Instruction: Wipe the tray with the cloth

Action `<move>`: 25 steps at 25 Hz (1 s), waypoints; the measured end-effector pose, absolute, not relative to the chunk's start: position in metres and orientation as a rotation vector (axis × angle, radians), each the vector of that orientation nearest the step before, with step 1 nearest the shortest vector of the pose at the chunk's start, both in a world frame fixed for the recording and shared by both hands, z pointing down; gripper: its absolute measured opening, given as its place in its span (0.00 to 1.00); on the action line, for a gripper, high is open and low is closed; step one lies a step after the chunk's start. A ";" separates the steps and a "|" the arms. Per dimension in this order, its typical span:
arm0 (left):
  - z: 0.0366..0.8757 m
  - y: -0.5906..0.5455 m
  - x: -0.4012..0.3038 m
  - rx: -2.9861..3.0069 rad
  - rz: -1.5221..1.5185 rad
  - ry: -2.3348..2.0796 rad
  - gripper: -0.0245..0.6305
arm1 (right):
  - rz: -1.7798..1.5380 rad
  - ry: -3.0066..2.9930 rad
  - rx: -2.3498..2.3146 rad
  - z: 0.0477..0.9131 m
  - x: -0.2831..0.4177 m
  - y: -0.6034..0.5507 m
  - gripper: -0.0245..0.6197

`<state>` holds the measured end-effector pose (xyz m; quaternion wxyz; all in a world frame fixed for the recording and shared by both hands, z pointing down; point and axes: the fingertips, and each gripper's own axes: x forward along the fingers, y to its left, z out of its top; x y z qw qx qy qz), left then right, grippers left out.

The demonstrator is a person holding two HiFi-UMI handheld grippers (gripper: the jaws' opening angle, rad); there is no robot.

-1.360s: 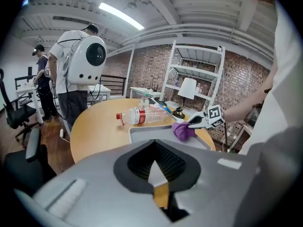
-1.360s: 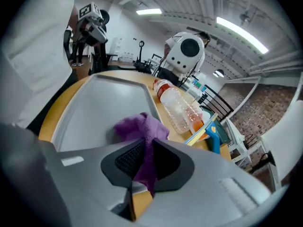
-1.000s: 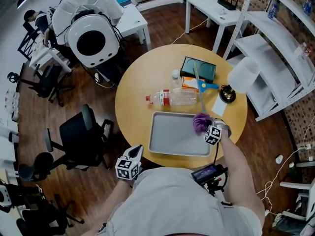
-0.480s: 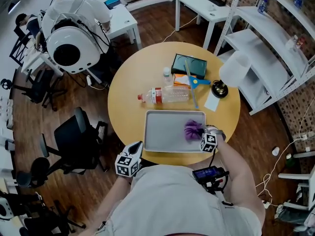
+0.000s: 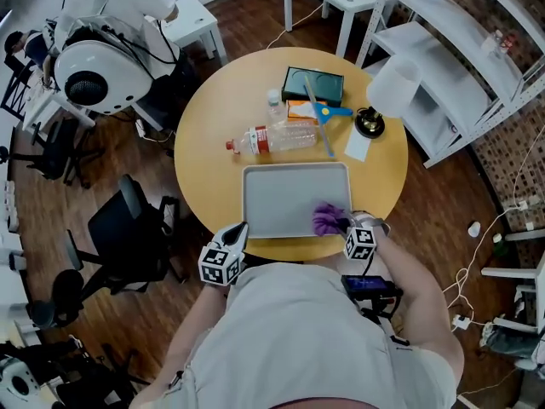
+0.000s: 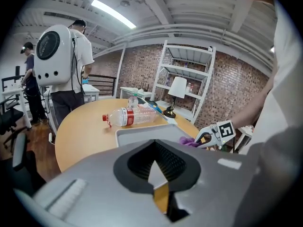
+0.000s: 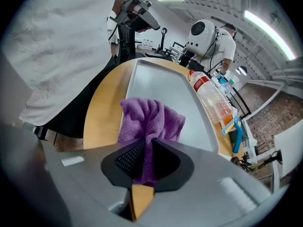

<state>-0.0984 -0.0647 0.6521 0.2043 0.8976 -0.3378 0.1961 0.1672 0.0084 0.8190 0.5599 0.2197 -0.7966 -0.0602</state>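
A grey rectangular tray point(image 5: 281, 196) lies on the round wooden table point(image 5: 213, 118), near its front edge. My right gripper point(image 5: 343, 226) is shut on a bunched purple cloth point(image 5: 326, 220), which rests on the tray's near right corner. In the right gripper view the cloth point(image 7: 150, 119) spills out of the right gripper point(image 7: 146, 163) onto the tray point(image 7: 156, 84). My left gripper point(image 5: 232, 247) hangs just off the table's front edge, left of the tray. It is shut with nothing in it point(image 6: 154, 174). Its view shows the tray point(image 6: 142, 135) and the cloth point(image 6: 188, 141).
Beyond the tray lie a plastic bottle point(image 5: 274, 136), a dark box point(image 5: 312, 84), a blue-handled wiper point(image 5: 324, 119), a paper sheet point(image 5: 358, 143) and a white lamp point(image 5: 390, 88). An office chair point(image 5: 128, 227) stands left. A person with a white pack point(image 5: 95, 54) is behind; shelves point(image 5: 460, 49) are right.
The right gripper has dragged the cloth along the tray's right side, from the far right corner toward the near right corner. The left gripper has stayed by the table edge.
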 end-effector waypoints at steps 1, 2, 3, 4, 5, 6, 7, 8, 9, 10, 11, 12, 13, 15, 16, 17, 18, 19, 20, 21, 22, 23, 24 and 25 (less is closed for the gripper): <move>0.651 -0.067 -0.097 2.504 0.546 -0.941 0.04 | -0.140 -1.876 0.509 0.819 0.170 0.004 0.11; 0.650 -0.070 -0.095 2.506 0.540 -0.944 0.04 | -0.145 -1.873 0.499 0.818 0.172 -0.003 0.11; 0.648 -0.075 -0.095 2.509 0.533 -0.951 0.04 | -0.154 -1.871 0.489 0.817 0.173 -0.011 0.11; 0.646 -0.078 -0.096 2.509 0.528 -0.960 0.04 | -0.161 -1.873 0.481 0.816 0.171 -0.016 0.11; 0.644 -0.077 -0.100 2.505 0.529 -0.969 0.04 | -0.163 -1.881 0.474 0.815 0.167 -0.019 0.11; 0.646 -0.073 -0.104 2.493 0.537 -0.976 0.04 | -0.159 -1.895 0.467 0.815 0.160 -0.017 0.11; 0.649 -0.066 -0.109 2.475 0.546 -0.982 0.04 | -0.152 -1.913 0.456 0.815 0.153 -0.013 0.11; 0.654 -0.061 -0.113 2.455 0.553 -0.990 0.04 | -0.147 -1.931 0.444 0.816 0.146 -0.010 0.11; 0.657 -0.057 -0.116 2.438 0.555 -0.998 0.04 | -0.147 -1.947 0.430 0.817 0.138 -0.009 0.11; 0.659 -0.056 -0.120 2.424 0.554 -1.008 0.04 | -0.152 -1.960 0.415 0.817 0.130 -0.010 0.11; 0.660 -0.056 -0.124 2.414 0.552 -1.019 0.04 | -0.158 -1.971 0.399 0.817 0.122 -0.013 0.11; 0.660 -0.056 -0.128 2.407 0.548 -1.030 0.04 | -0.163 -1.978 0.380 0.817 0.116 -0.015 0.11; 0.659 -0.057 -0.131 2.402 0.545 -1.042 0.04 | -0.165 -1.983 0.357 0.818 0.111 -0.017 0.11; 0.660 -0.058 -0.135 2.394 0.541 -1.060 0.04 | -0.164 -1.988 0.294 0.821 0.108 -0.020 0.12; 0.661 -0.059 -0.137 2.391 0.540 -1.067 0.04 | -0.167 -1.990 0.262 0.822 0.108 -0.022 0.12; 0.661 -0.059 -0.138 2.388 0.539 -1.072 0.04 | -0.172 -1.991 0.239 0.823 0.109 -0.026 0.12; 0.662 -0.060 -0.138 2.386 0.539 -1.076 0.04 | -0.179 -1.989 0.229 0.823 0.111 -0.033 0.12; 0.662 -0.061 -0.139 2.384 0.538 -1.080 0.04 | -0.186 -1.984 0.232 0.823 0.113 -0.042 0.12; 0.662 -0.063 -0.140 2.384 0.537 -1.085 0.04 | -0.192 -1.976 0.247 0.823 0.116 -0.054 0.12; 0.662 -0.063 -0.141 2.384 0.538 -1.091 0.04 | -0.195 -1.968 0.269 0.822 0.118 -0.067 0.12; 0.663 -0.061 -0.143 2.382 0.542 -1.095 0.04 | -0.189 -1.960 0.295 0.822 0.121 -0.078 0.12; 0.664 -0.057 -0.144 2.378 0.548 -1.098 0.04 | -0.174 -1.954 0.320 0.823 0.123 -0.087 0.12; 0.664 -0.053 -0.146 2.372 0.554 -1.100 0.04 | -0.154 -1.947 0.343 0.824 0.126 -0.095 0.12; 0.664 -0.052 -0.147 2.368 0.557 -1.102 0.04 | -0.139 -1.937 0.363 0.825 0.130 -0.105 0.12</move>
